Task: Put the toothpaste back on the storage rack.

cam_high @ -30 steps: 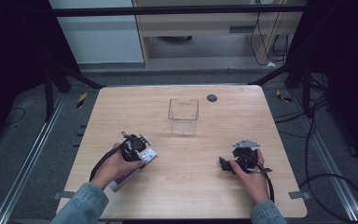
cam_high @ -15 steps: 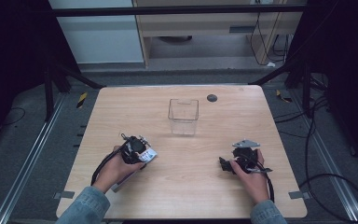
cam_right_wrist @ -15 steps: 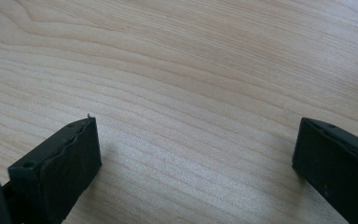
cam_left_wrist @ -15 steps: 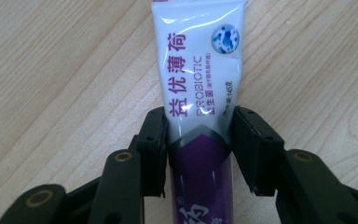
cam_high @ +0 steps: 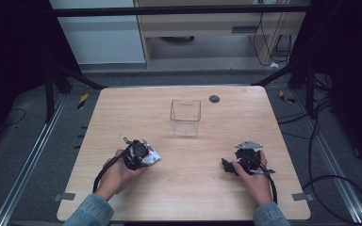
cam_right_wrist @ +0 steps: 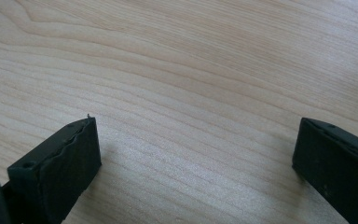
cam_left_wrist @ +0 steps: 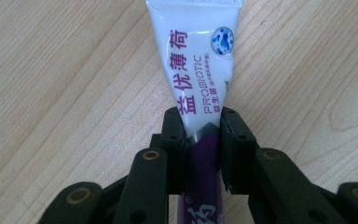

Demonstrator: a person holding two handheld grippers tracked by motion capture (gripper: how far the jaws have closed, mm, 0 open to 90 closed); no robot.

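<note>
A white and purple toothpaste tube (cam_left_wrist: 196, 60) lies on the wooden table (cam_high: 122, 108), its flat crimped end pointing away in the left gripper view. My left gripper (cam_left_wrist: 199, 123) has just been closing and now stands shut on the tube, with both pads pressed to its sides where white turns to purple. In the high view the left gripper (cam_high: 139, 153) sits at the front left with the tube's white end (cam_high: 152, 158) poking out to its right. My right gripper (cam_high: 231, 165) rests at the front right, and its jaws (cam_right_wrist: 196, 144) stand open over bare wood.
A clear, empty plastic box (cam_high: 185, 117) stands upright at the middle of the table, farther back than both hands. A small black disc (cam_high: 214, 99) lies near the far edge. Black cables trail from both grippers toward the front edge.
The left hand has shifted slightly at the tube, and less of the tube shows beside it. The right hand has not moved.
</note>
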